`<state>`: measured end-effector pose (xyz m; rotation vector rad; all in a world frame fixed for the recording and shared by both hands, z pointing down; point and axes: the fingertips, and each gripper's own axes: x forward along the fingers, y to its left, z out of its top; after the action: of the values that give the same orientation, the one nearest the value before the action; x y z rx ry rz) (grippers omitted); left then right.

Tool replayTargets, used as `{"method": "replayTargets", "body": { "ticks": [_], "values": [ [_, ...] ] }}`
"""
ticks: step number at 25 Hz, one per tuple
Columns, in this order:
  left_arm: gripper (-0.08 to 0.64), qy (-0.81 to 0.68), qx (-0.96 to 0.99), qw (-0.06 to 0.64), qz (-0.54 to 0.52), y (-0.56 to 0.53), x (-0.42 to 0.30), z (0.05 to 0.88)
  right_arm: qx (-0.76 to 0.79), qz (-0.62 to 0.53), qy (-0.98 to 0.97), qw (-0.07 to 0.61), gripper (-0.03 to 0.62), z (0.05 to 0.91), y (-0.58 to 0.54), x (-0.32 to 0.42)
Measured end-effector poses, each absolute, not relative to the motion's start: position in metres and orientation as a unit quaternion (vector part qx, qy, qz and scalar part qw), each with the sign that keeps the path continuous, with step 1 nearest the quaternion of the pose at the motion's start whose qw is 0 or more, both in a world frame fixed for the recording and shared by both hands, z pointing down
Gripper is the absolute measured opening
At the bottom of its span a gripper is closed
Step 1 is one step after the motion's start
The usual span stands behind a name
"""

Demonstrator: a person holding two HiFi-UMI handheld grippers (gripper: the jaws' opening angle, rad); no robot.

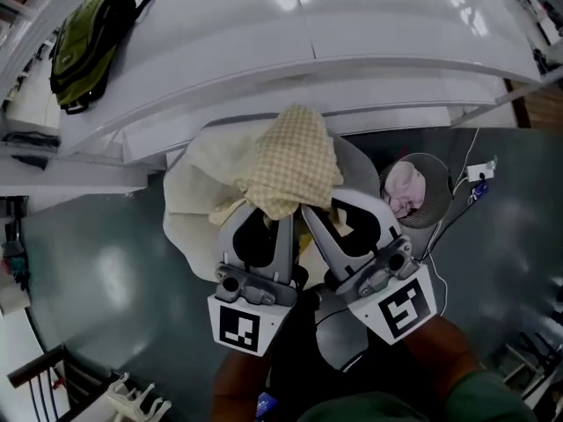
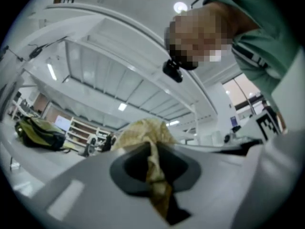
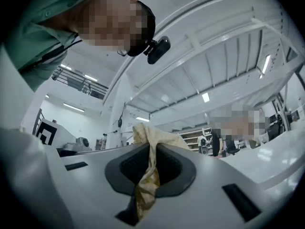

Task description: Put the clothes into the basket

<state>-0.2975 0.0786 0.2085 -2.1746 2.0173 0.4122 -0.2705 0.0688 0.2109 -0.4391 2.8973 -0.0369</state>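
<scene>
Gripping yellow checked garment (image 1: 292,158): left hand-held gripper (image 1: 271,218) and right hand-held gripper (image 1: 314,216), each clamped on fabric. Garment hangs bunched beside white surface (image 1: 378,64) front edge. Wire basket (image 1: 442,176) on floor right, pink garment (image 1: 404,188) inside.

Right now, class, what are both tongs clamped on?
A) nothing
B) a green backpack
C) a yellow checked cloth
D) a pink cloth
C: the yellow checked cloth is pinched between the left tongs and the right tongs, seen in both gripper views.
</scene>
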Motion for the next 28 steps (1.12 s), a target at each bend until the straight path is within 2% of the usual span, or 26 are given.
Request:
{"method": "replayTargets", "body": {
  "ticks": [6,14,22,28],
  "values": [
    [0.032,0.596,-0.783,0.086,0.157,0.025,-0.178,0.151,-0.220,0.032,0.968,0.115,0.029,0.150,0.021,-0.151],
    [0.031,0.519,-0.837,0.052,0.165,-0.051,-0.021,0.144,-0.303,0.039,0.945,0.115,0.029,0.135,-0.048,0.006],
    [0.031,0.446,-0.878,0.037,0.170,-0.112,0.103,0.119,-0.369,0.042,0.920,0.125,0.029,0.110,-0.106,0.129],
    [0.031,0.405,-0.895,0.052,0.181,-0.129,0.161,0.082,-0.390,0.060,0.907,0.148,0.028,0.074,-0.120,0.187]
  ]
}}
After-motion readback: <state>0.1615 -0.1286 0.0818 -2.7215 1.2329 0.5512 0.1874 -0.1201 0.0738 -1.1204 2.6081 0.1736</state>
